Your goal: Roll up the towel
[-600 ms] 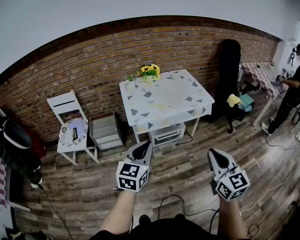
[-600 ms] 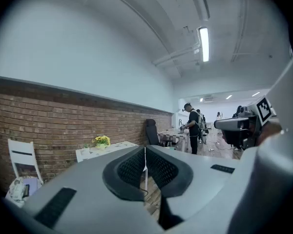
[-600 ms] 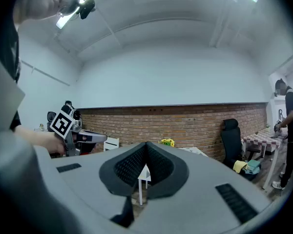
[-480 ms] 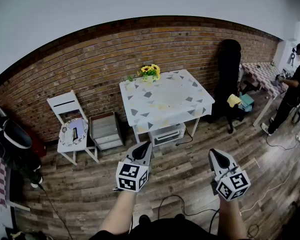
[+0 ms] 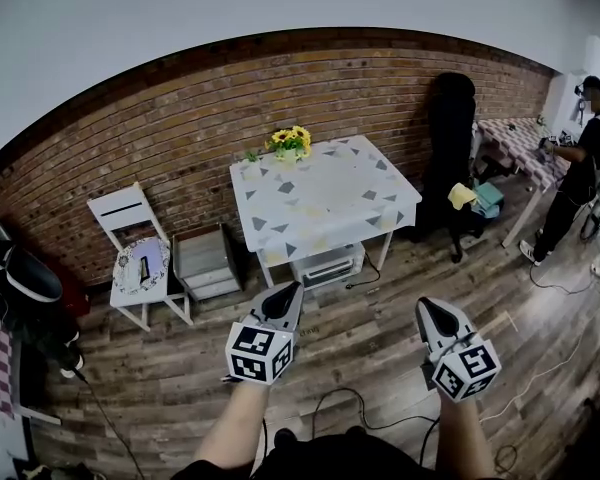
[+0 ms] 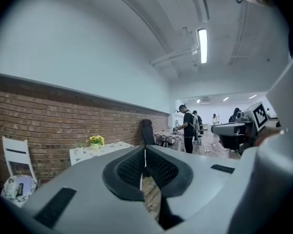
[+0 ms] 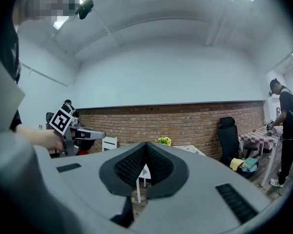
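Brick-walled room, task not started. Left hand-held gripper [image 5: 285, 293] and right hand-held gripper [image 5: 432, 308] both have their jaws together with nothing between them, held over the wood-plank floor [image 5: 370, 343]. One change from half a second ago: my head has turned a touch, so the white bench with grey triangle print [image 5: 320, 193] sits slightly further left. Both hand-held grippers are unmoved. No towel on the bench, only a pot of yellow flowers [image 5: 288, 141]. Crumpled yellow cloth [image 5: 462, 196] lies by the black office chair [image 5: 452, 128]; can't tell if it's the towel. My read: still locating it.

Two claws [image 5: 290, 290] [image 5: 427, 308], one triangle-patterned table [image 5: 325, 196], one white chair [image 5: 117, 209], one black chair [image 5: 452, 118], one flower bunch [image 5: 288, 140]
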Demonstrator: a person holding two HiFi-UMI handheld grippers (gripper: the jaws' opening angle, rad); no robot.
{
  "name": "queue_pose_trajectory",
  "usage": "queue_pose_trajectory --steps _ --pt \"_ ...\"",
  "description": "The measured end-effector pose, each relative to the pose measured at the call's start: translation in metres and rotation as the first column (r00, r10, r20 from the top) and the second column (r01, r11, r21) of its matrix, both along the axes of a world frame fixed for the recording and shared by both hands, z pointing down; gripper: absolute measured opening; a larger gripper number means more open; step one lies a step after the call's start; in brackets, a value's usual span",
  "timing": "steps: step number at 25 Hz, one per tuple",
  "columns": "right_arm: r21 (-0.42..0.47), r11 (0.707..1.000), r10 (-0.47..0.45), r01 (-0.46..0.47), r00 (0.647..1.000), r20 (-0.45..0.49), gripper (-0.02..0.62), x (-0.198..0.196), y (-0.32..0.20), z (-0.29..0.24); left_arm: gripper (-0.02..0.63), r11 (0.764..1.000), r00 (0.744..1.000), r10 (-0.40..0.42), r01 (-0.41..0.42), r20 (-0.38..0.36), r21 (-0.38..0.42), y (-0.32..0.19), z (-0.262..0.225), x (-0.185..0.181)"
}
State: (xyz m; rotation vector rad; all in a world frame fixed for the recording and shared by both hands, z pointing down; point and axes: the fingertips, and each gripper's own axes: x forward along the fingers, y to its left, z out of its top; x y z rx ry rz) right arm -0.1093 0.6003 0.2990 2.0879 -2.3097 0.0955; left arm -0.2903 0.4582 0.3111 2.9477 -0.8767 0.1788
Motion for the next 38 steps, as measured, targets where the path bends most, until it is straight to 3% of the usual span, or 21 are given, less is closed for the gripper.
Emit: queue_pose_trajectory --steps 14,19,28,38 --pt "-0.012 1.000 -0.027 0.028 0.999 0.037 0.014 0.066 0.046 0.012 0.020 1.000 1.000 0.013 -0.012 0.022 -0.005 0.046 0.011 0.078" --pt "-0.039 0.999 -0.029 0.031 0.998 0.049 0.014 0.077 0.035 0.024 0.020 1.000 1.000 0.002 -0.002 0.026 -0.015 0.032 0.021 0.087" --pt "-0.085 0.994 -0.058 0.061 0.998 0.035 0.014 0.093 -0.053 0.037 0.020 0.998 1.000 -0.013 0.013 0.002 -0.061 -0.055 0.048 0.111" --pt "-0.156 0.982 -0.098 0.105 0.994 0.053 0.014 0.104 -0.212 0.039 0.020 0.994 1.000 -0.016 0.015 -0.006 -0.108 -0.201 0.056 0.130"
